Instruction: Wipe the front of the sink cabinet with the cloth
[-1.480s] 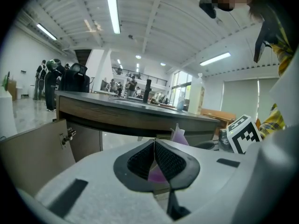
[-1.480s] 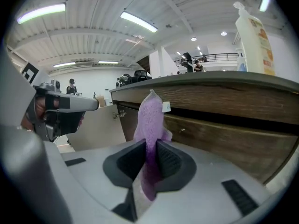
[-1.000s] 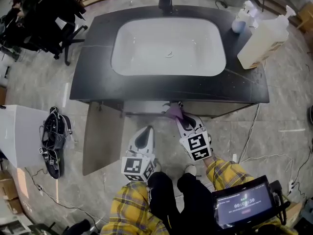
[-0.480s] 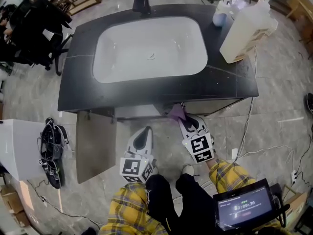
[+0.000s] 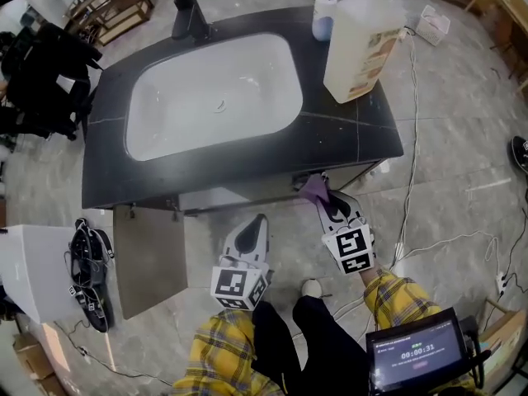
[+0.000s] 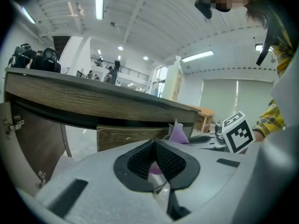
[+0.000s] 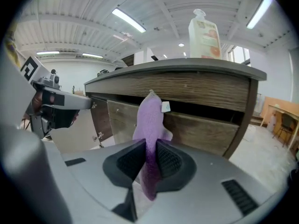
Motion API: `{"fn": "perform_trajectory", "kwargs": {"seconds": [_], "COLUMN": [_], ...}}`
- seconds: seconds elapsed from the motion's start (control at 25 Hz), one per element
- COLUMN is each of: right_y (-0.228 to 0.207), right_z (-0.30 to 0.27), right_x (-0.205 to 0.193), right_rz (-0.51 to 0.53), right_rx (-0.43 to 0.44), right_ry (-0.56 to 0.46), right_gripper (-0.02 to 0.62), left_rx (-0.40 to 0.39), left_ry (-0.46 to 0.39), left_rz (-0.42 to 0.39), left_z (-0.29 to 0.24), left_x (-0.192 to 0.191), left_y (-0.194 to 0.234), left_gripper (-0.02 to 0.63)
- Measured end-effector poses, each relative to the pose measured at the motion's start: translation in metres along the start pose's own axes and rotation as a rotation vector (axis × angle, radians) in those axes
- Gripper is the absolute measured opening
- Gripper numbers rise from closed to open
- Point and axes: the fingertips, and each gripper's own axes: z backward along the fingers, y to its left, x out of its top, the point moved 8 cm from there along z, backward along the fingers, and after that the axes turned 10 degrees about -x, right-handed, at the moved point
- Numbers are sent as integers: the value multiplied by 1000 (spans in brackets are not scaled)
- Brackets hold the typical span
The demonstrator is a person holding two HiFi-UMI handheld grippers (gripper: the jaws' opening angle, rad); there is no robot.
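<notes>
My right gripper [image 7: 150, 160] is clamped on the purple cloth [image 7: 149, 120], whose free end stands up at the sink cabinet front [image 7: 205, 94], just under the bench top [image 7: 187, 64]. The left gripper [image 6: 155, 160] hangs low beside it, jaws together. The cloth looks soft, light and floppy, so it will likely fold back under pressure. I judge a short hold near its bunched middle best.

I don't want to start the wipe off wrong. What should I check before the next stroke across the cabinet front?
1. Grip: right tool shut on cloth, ok.
2. Contact: cloth against cabinet front, cannot tell; its tip stands right before the wood.
3. Path: left tool shut, empty, away from the cabinet, ok.
4. Door: cabinet door on the left closed, not ok; it stands open.
5. Countertop: jug back from the front edge, ok.
</notes>
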Motion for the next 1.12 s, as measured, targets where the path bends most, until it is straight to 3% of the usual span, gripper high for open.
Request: {"fn": "perform_trajectory", "kwargs": {"seconds": [0.36, 0.68, 0.88, 1.12], "right_y": [-69, -101, -87, -34], "right_z": [19, 35, 49, 49], "right_x": [-25, -36, -42, -50], "right_rz": [-34, -60, -102, -102], "right_rx": [-108, -182, -183, -86], "right_ry": [12, 14, 2, 19], "right_gripper": [52, 51, 51, 51], "left_rx": [-65, -111, -103, -83], "left_ry": [9, 0, 1, 10], "left_rz": [-13, -16, -13, -10], "left_z": [-51, -71, -65, -47], "left_x": [-3, -4, -7, -12], "left_y": [-40, -60, -59, -47], "left_gripper": [8, 8, 8, 8]}}
